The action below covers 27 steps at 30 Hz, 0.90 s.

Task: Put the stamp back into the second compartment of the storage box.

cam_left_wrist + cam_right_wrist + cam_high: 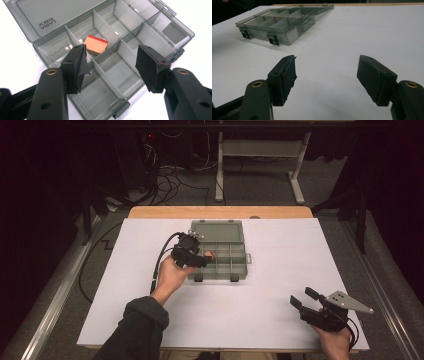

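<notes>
White paper covers the bench (260, 320), and a strip of bare wood shows at its far edge. A grey see-through box (220, 251) sits near the middle of the bench with its lid lying open and flat behind it. Thin walls split the box into small rooms. Past the bench there are cables on the floor (165, 182) and the legs of a white stand (260, 165). The left hand-held gripper (200, 260) is over the left side of the box, held by the left hand (172, 275). In the high view this hand-held gripper hides part of the box, and only a small orange bit shows beside it. The left gripper view looks down into the box and shows a small brown block (96, 45) with a red top edge. The block lies in a room in the middle of the row next to the lid. Its long side runs at a slant across that room, with one end tipped up against a wall. The left jaws are wide open, one on each side above the block, and hold nothing. The right hand-held gripper (306, 299) is near the front right corner of the bench, well apart from the box. Its jaws are wide open too, with only white paper between them. The right gripper view shows the box from low down, with two black clips (273, 39) on its front wall.
</notes>
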Available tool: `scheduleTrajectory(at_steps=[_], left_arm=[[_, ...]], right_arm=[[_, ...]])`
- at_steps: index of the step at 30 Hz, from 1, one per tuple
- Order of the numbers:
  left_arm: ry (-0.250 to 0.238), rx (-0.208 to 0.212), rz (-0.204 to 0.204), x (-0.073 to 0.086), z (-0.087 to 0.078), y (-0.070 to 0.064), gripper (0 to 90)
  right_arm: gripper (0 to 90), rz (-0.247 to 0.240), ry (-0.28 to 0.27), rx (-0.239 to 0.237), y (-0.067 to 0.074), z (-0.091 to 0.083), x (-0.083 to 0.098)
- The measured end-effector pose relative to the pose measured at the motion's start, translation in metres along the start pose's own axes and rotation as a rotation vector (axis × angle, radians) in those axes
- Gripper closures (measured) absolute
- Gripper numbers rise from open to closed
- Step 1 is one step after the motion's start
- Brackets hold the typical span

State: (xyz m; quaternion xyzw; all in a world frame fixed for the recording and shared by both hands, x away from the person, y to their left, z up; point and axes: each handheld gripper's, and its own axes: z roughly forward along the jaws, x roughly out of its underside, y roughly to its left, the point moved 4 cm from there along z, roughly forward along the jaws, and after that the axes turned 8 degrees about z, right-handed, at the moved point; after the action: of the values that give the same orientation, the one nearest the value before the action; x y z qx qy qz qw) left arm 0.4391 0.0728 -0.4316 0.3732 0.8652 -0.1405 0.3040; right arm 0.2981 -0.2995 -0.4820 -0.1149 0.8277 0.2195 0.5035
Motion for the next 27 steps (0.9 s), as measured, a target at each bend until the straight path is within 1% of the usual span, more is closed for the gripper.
scheduleTrajectory(at_steps=[5, 7, 9, 14, 18, 27], left_arm=[[-0.004, 0.001, -0.006, 0.007, -0.004, 0.001, 42.1], [-0.010, 0.005, -0.014, 0.009, -0.006, 0.002, 42.1], [-0.026, 0.007, -0.021, 0.011, -0.009, 0.001, 42.0], [-0.041, 0.003, -0.022, 0.017, -0.014, 0.000, 42.1], [-0.035, 0.003, -0.022, 0.022, -0.017, 0.001, 42.0], [-0.040, 0.005, -0.034, 0.033, -0.021, 0.003, 41.8]], right_arm=[[31.5, 0.000, 0.000, 0.000, 0.000, 0.000, 0.000], [31.5, 0.000, 0.000, 0.000, 0.000, 0.000, 0.000], [31.5, 0.000, 0.000, 0.000, 0.000, 0.000, 0.000], [31.4, 0.000, 0.001, 0.000, 0.000, 0.000, 0.000], [31.5, 0.000, 0.001, 0.000, 0.000, 0.000, 0.000], [31.4, 0.000, 0.002, 0.000, 0.000, 0.000, 0.000]])
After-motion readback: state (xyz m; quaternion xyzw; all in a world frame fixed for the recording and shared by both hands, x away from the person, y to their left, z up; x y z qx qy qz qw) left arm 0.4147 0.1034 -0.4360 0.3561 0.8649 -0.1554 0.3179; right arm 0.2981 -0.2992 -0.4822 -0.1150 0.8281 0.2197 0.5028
